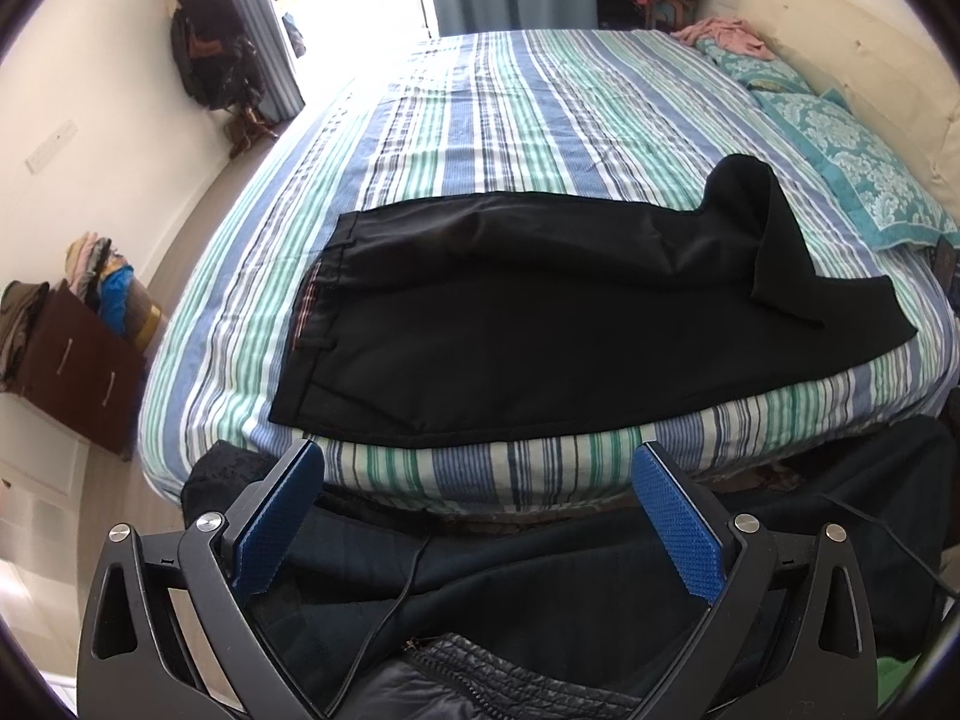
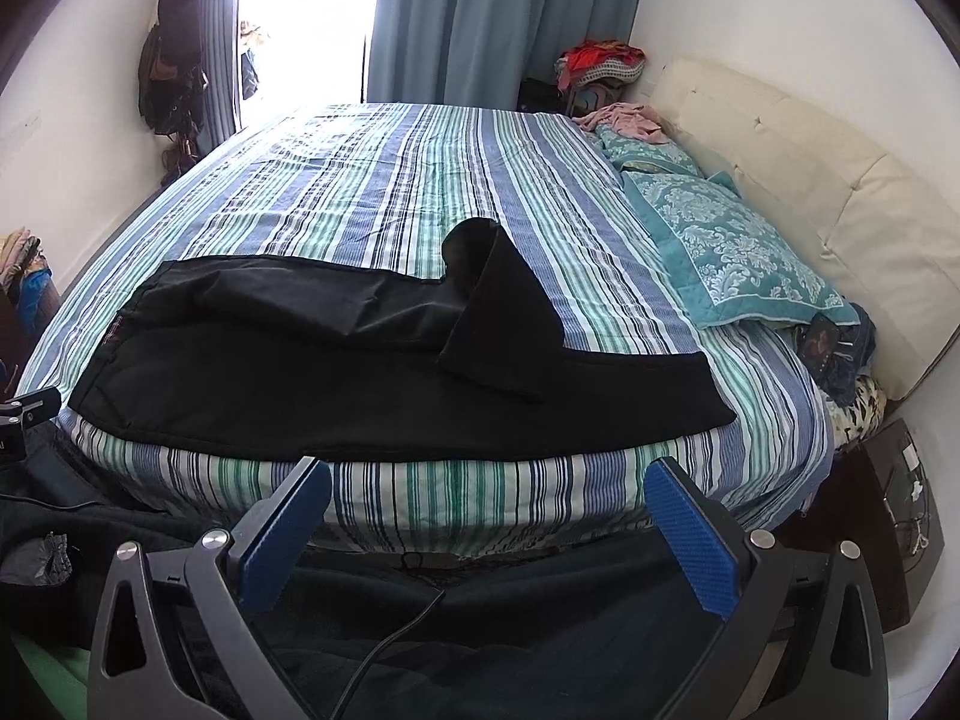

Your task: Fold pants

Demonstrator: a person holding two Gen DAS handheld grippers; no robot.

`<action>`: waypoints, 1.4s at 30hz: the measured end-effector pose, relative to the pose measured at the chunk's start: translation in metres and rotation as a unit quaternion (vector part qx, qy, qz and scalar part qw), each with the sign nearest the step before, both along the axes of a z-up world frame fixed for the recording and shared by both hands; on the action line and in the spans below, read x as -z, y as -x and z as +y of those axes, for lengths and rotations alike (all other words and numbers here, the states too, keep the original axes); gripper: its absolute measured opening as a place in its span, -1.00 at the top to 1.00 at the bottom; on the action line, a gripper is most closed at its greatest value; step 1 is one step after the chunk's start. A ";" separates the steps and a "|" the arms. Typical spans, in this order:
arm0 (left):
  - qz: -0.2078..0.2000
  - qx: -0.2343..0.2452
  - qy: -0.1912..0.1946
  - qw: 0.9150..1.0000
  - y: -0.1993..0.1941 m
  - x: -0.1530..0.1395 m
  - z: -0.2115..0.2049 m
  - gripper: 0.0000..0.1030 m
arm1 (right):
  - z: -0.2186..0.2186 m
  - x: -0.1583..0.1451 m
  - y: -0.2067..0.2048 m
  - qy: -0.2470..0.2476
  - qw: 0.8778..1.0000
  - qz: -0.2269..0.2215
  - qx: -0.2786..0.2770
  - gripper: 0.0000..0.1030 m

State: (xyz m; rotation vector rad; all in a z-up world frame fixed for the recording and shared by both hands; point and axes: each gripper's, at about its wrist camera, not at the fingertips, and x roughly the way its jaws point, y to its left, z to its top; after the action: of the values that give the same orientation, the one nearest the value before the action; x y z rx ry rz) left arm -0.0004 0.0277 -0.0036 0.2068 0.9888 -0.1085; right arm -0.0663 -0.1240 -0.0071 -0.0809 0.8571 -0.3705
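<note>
Your left tool [image 1: 477, 468] stands wide, its 2 blue pads [image 1: 279, 519] spread far apart with nothing between them, held off the near edge of the bed [image 1: 540, 102]. Your right tool [image 2: 489, 483] is just as wide and also holds nothing, low in front of the same edge.

The black pants [image 1: 510, 330] lie across the striped bedcover [image 2: 390, 180] close to that near edge, lengthwise from side to side. The waistband [image 1: 315, 300] is at your left, with a red-striped lining showing along it. At your right, the far leg is turned back on itself: its cuff end [image 2: 504, 330] lies doubled over the lower leg, and a raised hump of cloth stands at the fold. The lower leg [image 2: 660, 396] runs flat to the right, its hem near the bed's corner.

A teal patterned pillow [image 2: 732, 264] rests against the cream headboard [image 2: 780, 138] at the right, well apart from the pants. A pink garment [image 2: 624, 117] lies beyond the pillow
</note>
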 end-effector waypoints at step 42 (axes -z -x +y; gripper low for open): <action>0.008 -0.040 0.002 0.999 -0.028 0.014 0.013 -0.99 | -0.062 0.214 -0.231 0.070 0.980 0.110 -0.147 -0.18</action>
State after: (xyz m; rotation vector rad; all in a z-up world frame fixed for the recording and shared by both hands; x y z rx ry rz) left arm 0.0273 0.0406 -0.0171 0.1623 1.0108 -0.0404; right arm 0.1649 -0.1858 -0.2207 -0.3807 1.0195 -0.1431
